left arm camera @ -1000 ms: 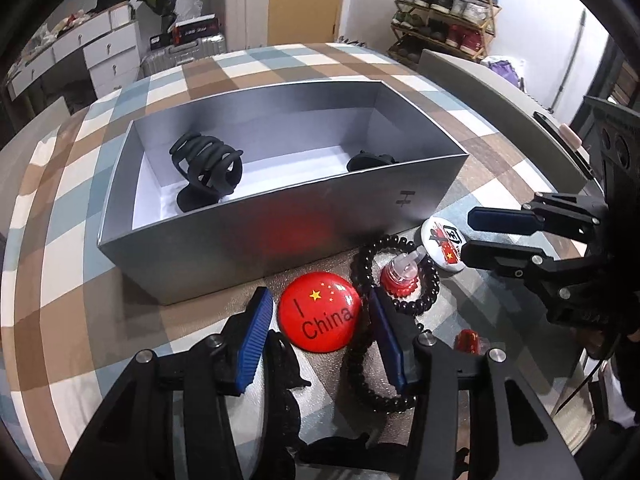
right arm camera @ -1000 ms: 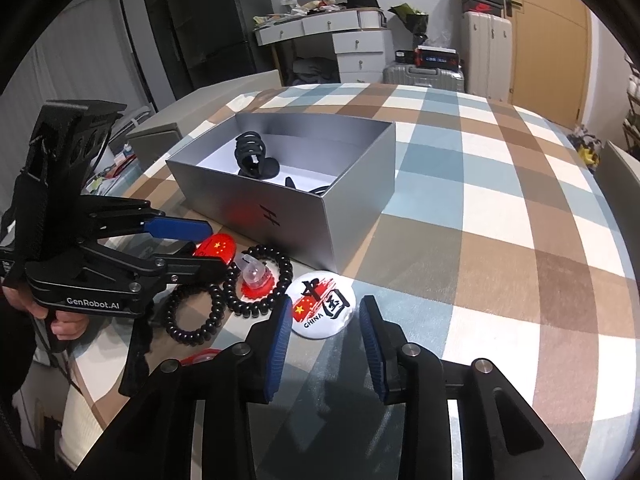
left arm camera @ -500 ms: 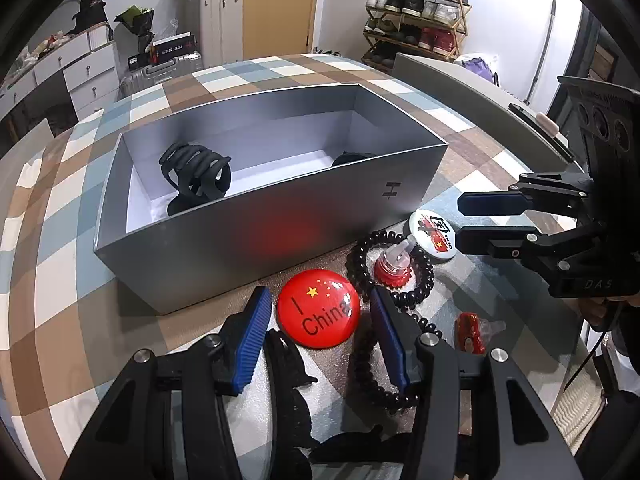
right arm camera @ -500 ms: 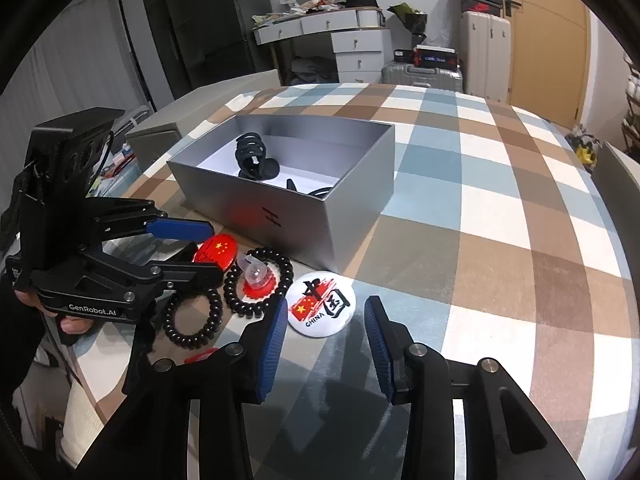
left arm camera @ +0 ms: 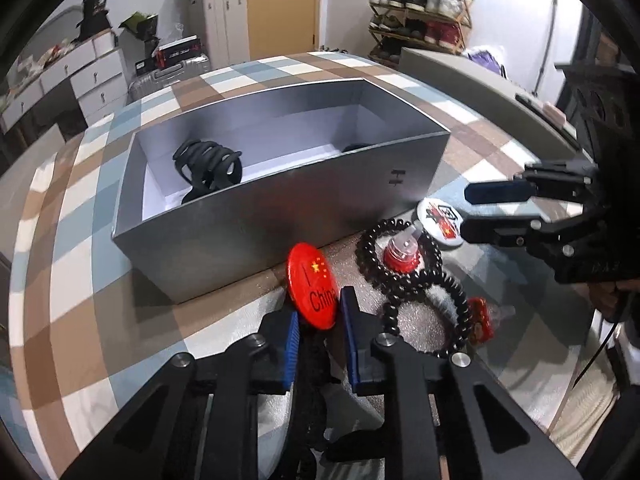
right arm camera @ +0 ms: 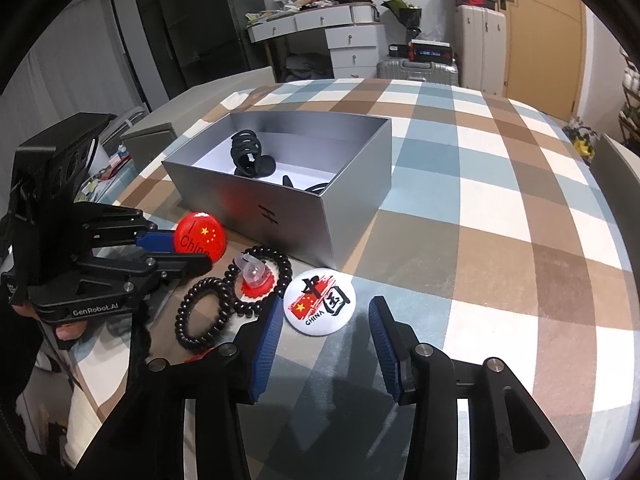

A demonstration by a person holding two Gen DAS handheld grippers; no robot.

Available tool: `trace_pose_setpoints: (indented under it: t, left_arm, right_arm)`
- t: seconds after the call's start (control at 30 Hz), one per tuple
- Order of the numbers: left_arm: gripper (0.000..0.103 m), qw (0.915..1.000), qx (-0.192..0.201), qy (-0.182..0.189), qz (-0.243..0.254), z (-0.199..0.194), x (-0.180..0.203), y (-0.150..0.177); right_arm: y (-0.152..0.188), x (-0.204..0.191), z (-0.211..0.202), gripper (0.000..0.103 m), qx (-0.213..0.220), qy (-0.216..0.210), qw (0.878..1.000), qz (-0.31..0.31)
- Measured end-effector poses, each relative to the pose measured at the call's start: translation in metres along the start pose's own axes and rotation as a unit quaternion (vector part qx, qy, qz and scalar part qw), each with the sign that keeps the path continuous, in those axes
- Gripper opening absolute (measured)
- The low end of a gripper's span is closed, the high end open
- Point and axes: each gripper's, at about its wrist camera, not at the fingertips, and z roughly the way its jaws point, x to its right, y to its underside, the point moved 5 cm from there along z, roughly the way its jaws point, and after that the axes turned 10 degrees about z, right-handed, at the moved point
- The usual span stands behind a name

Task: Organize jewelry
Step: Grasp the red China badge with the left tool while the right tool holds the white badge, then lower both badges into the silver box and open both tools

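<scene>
My left gripper (left arm camera: 319,330) is shut on the red "I China" badge (left arm camera: 313,283) and holds it on edge, lifted just in front of the silver box (left arm camera: 280,224). The same badge (right arm camera: 201,237) shows in the right wrist view, clamped in the left gripper (right arm camera: 188,254). My right gripper (right arm camera: 323,334) is open and empty, its fingers either side of the white "China" badge (right arm camera: 319,302) on the table. The box holds a black hair claw (left arm camera: 208,166). Black bead bracelets (left arm camera: 400,254) and a red cap (right arm camera: 256,282) lie in front of the box.
A small red clip (left arm camera: 480,320) lies beside the bracelets. A grey lid or board (left arm camera: 480,80) stands at the table's far right edge. The checked tablecloth (right arm camera: 480,200) spreads right of the box. Drawers and suitcases stand behind.
My left gripper has shut on the red badge and lifted it off the table, tilting it on edge. My right gripper has moved closer to the white badge.
</scene>
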Motion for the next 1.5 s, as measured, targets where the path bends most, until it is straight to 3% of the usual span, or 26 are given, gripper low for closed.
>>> trace_pose_setpoints:
  t: [0.1,0.5,0.77,1.0,1.5]
  left_arm:
    - [0.014,0.9997,0.004,-0.016,-0.021,-0.001,-0.007,0.001]
    - [0.000,0.9974,0.016,-0.015,-0.069,-0.005,-0.014,0.004]
    - [0.000,0.9961,0.026,-0.032,-0.078,-0.012,-0.015,0.008]
    - [0.000,0.9951,0.041,-0.031,-0.085,-0.018,-0.016,0.008]
    - [0.000,0.9942,0.060,-0.037,-0.082,-0.035,-0.008,0.005]
  right_arm:
    - [0.000,-0.002,0.000,0.043,0.001,-0.003,1.000,-0.002]
    - [0.001,0.001,0.001,0.044,-0.002,-0.011,1.000,0.008]
    - [0.002,-0.002,0.010,0.044,-0.018,-0.010,1.000,-0.015]
    - [-0.001,-0.012,0.019,0.046,-0.017,0.018,0.997,-0.068]
    - [0.003,-0.004,0.005,0.042,-0.001,0.009,0.999,-0.044]
